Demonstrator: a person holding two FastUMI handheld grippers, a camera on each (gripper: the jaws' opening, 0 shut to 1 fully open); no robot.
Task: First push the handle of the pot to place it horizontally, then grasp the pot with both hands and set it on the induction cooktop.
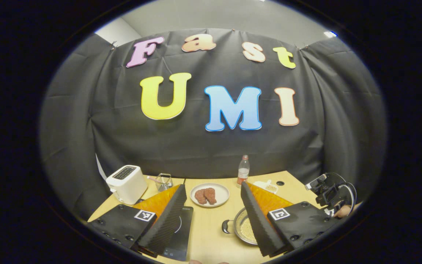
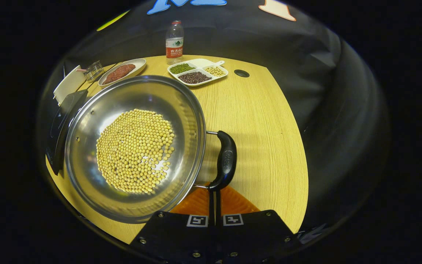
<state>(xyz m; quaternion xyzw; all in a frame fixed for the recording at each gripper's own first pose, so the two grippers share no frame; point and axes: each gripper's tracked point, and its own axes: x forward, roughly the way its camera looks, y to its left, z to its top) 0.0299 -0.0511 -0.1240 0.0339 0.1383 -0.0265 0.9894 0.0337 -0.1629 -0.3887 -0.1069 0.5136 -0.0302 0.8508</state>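
A steel pot (image 2: pixel 86 146) holding yellow soybeans (image 2: pixel 134 150) stands on the wooden table (image 2: pixel 262 121). Its black side handle (image 2: pixel 225 157) faces my right gripper (image 2: pixel 214 191), which is shut, its tips touching the handle's near end. In the left gripper view the pot (image 1: pixel 241 226) shows partly behind one finger, with its other handle (image 1: pixel 226 226) toward the middle. My left gripper (image 1: pixel 213 220) hangs open and empty above the table. The black induction cooktop (image 1: pixel 181 231) lies left of the pot and appears as the cooktop (image 2: pixel 60 126) beyond the pot's far rim. The right gripper (image 1: pixel 328 196) is held by a hand at far right.
A white toaster (image 1: pixel 126 183), a small glass container (image 1: pixel 164 181), a plate of meat (image 1: pixel 209 194), a water bottle (image 1: pixel 243 170) and a divided tray of beans (image 2: pixel 196 71) line the table's back. A cable hole (image 2: pixel 241 73) sits near the tray.
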